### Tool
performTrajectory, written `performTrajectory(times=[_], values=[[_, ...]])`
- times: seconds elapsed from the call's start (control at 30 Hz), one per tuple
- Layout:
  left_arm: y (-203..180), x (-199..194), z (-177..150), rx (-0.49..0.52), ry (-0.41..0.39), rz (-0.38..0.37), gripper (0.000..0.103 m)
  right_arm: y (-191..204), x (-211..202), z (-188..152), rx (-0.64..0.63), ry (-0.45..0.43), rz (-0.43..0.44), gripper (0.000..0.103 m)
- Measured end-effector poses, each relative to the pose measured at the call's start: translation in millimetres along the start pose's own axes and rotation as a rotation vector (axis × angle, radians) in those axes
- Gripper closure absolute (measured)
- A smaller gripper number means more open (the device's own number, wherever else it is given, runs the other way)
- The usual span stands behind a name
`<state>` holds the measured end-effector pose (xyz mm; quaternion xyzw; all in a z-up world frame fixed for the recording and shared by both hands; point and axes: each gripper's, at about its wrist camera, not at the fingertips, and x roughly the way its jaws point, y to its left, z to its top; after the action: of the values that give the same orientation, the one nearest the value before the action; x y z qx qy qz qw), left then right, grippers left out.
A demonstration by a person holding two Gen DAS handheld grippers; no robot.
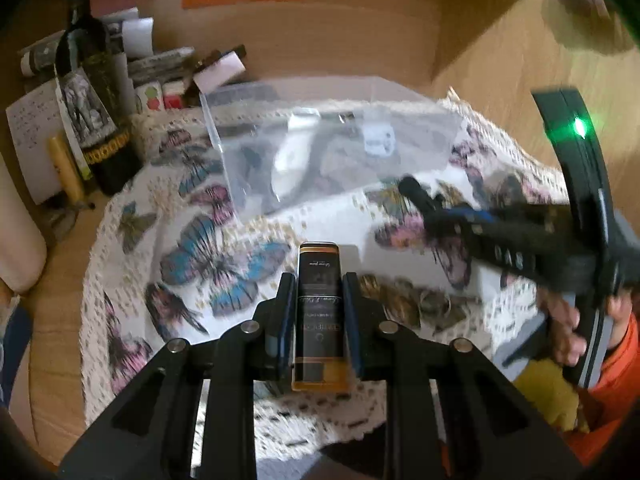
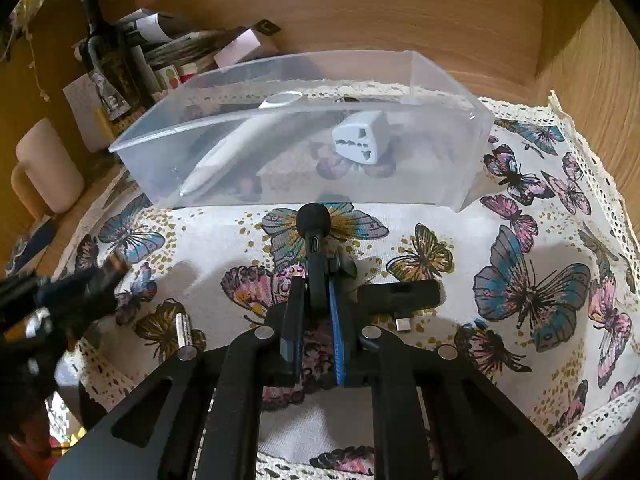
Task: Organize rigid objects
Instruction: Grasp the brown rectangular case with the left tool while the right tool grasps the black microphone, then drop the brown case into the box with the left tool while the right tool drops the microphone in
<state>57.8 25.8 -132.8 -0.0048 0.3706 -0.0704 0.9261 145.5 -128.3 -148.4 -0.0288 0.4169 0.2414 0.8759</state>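
My left gripper [image 1: 319,280] is shut on a black and gold box [image 1: 319,304], held above the butterfly cloth [image 1: 224,256]. My right gripper [image 2: 314,284] is shut on a small black microphone [image 2: 314,236] with a foam head, just in front of the clear plastic bin [image 2: 440,92]. The bin holds a white travel adapter [image 2: 361,139] and a white pen-shaped device [image 2: 236,148]. In the left wrist view the bin [image 1: 240,120] is ahead and the right gripper [image 1: 436,208] with the microphone comes in from the right.
A dark wine bottle [image 2: 106,52], papers and small boxes [image 1: 148,64] crowd the back left. A battery [image 2: 184,330] and a black USB-C adapter [image 2: 404,300] lie on the cloth [image 2: 520,280]. Coins [image 1: 420,304] lie right of my left gripper. A wooden wall [image 2: 400,12] stands behind the bin.
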Motion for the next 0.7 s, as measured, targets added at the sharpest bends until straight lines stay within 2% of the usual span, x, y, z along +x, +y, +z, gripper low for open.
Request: performTrajectory(times=[0.23, 0.47, 0.7], values=[[14.4, -13.0, 36.3, -0.033, -0.076, -0.004, 0.08, 0.0, -35.8, 7.6, -0.026, -0.101, -0.004, 0.093], [29.1, -21.8, 76.2, -0.066, -0.149, -0.003, 0.08, -3.6, -67.1, 31.9, -0.036, -0.21, -0.013, 0.093], [37.7, -18.9, 112.4, -0.086, -0.187, 0.008, 0.08, -14.0, -75.8, 64.9, -0.052, -0.28, -0.038, 0.093]])
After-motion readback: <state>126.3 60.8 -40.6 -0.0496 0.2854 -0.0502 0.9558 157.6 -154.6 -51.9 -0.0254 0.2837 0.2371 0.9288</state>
